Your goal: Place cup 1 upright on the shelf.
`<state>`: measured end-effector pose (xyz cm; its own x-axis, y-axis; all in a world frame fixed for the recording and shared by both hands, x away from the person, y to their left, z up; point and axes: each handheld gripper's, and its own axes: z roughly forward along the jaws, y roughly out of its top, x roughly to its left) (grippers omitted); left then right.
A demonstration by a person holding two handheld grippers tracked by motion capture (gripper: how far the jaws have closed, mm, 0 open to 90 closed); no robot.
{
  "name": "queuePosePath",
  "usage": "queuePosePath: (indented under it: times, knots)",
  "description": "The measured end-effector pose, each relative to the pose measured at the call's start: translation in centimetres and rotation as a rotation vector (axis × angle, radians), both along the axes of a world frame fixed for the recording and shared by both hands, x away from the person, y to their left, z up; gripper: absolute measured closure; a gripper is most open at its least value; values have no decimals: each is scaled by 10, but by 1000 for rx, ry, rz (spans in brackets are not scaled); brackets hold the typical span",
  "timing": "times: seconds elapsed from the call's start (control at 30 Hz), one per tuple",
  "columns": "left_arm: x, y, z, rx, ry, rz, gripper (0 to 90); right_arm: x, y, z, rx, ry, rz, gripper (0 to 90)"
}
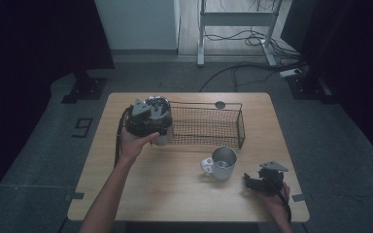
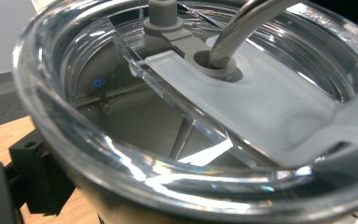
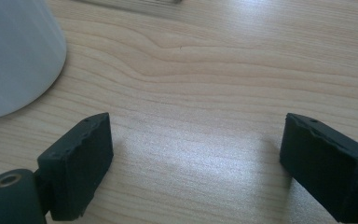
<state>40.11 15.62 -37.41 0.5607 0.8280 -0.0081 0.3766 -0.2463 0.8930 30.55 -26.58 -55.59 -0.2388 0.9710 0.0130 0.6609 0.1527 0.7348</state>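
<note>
Left gripper point(image 1: 151, 127) was clamped on the lidded tumbler point(image 2: 205, 121) by the basket point(image 1: 209, 127), center-left; right gripper point(image 3: 193, 158) sat wide open, lower right near the mug point(image 1: 222, 163).

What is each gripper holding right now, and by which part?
The left gripper holds a lidded tumbler with a metal straw, apparently by its side wall below the clear lid; the contact itself is hidden. The right gripper holds nothing, jaws wide apart above the table.
</note>
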Motion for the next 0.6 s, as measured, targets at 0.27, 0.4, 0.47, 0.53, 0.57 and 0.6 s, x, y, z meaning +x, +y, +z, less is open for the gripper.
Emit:
queuePosePath:
  times: [0.27, 0.4, 0.47, 0.53, 0.57, 0.6]
  knots:
    - [7, -5, 6, -16, -2, -5, 37, 0, 0, 0, -1, 0, -1, 93]
    - [10, -6, 8, -26, -5, -4, 37, 0, 0, 0, 0, -1, -1, 95]
    - [12, -7, 8, -25, -6, -2, 37, 0, 0, 0, 0, -1, -1, 95]
    - [15, -7, 8, -23, -3, 0, 37, 0, 0, 0, 0, -1, -2, 95]
    - [16, -8, 8, -23, -2, 3, 37, 0, 0, 0, -1, -1, -1, 95]
    - [18, -8, 9, -21, -2, 5, 37, 0, 0, 0, 0, -1, -1, 96]
